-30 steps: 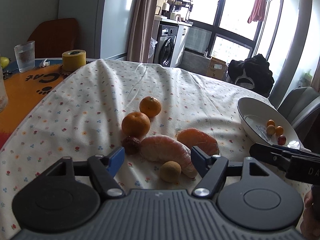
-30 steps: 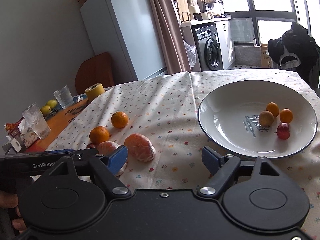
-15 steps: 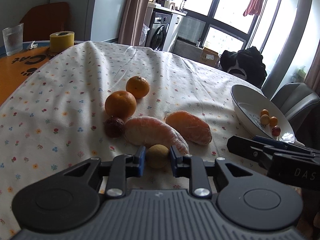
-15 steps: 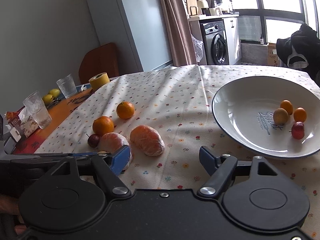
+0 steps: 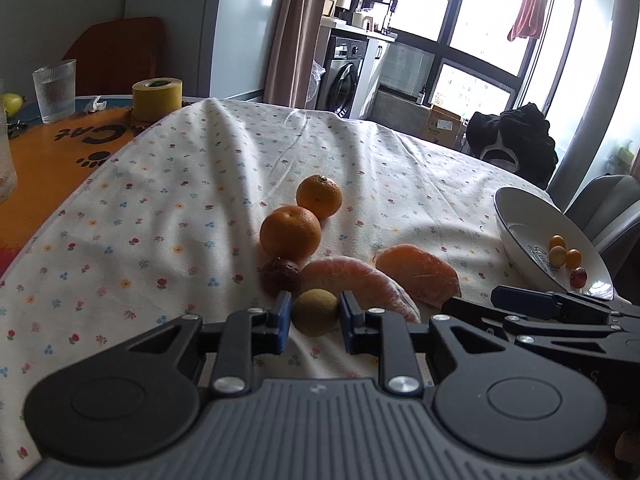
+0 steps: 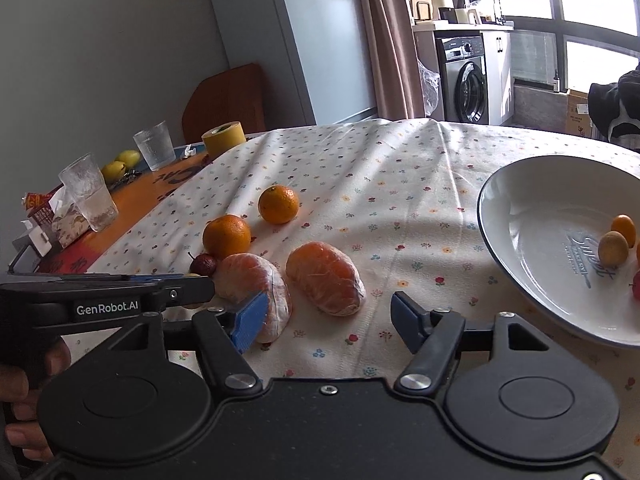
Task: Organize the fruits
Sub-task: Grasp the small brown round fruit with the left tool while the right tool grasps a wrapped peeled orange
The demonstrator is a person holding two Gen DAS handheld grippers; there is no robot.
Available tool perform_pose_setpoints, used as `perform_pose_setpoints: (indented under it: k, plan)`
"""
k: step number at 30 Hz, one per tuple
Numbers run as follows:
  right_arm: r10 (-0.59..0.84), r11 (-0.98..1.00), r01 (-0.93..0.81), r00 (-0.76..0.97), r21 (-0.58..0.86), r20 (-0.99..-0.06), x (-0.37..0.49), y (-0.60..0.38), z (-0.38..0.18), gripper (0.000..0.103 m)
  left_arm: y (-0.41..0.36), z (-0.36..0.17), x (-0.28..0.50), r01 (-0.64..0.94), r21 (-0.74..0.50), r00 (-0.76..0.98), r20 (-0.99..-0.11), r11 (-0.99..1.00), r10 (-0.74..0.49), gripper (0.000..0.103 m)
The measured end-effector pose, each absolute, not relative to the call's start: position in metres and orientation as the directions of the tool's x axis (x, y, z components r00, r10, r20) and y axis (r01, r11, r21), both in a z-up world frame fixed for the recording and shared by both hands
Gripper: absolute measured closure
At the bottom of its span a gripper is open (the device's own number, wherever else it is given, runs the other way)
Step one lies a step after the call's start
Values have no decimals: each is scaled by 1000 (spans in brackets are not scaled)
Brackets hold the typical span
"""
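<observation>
Loose fruits [image 5: 290, 233] on tablecloth [image 5: 168, 184] (plate [image 5: 516, 220] to their right)

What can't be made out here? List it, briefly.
- Left wrist view: whether the left gripper jaws touch the tan fruit; gaps too slight.
- Right wrist view: plate and red fruit cut off by the right edge.
- Right wrist view: tan fruit mostly hidden behind the left gripper.

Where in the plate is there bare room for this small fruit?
The plate's near and left inner parts are bare. Its small fruits crowd the right, past the printed logo. On the cloth, bare room lies between the peeled citrus and the plate.
</observation>
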State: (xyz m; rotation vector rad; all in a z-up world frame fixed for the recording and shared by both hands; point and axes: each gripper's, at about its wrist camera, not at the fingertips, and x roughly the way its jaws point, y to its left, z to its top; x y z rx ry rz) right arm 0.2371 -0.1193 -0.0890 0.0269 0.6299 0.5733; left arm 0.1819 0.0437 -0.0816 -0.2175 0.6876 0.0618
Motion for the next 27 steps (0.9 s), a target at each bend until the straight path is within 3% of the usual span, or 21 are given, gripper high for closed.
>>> perform_pose_setpoints:
  k: [17,19,21,22,27]
  plan:
    - [526,819,-554,622,148,-580,262,-95,-95,45,65,-75,181,-190,-189,778,-628,964,30,79]
    - [534,815,-559,619,155,-576,263,-96,-95,50,67,-73,181,-190,-193,782,-622,963,29,79]
    - [551,806,-565,605,178,-574,265,-99,-94,75,69,-70,180,-195,-198,787,-617,961,33,79]
    - [549,807,-562,599,183,-583,266,-99,-94,80,69,-69,180,-196,-199,788,-614,960,34,79]
    - [549,805,-566,600,175,-582,261,-102,-94,82,67,-67,178,-184,-200,794,-608,962,25,79]
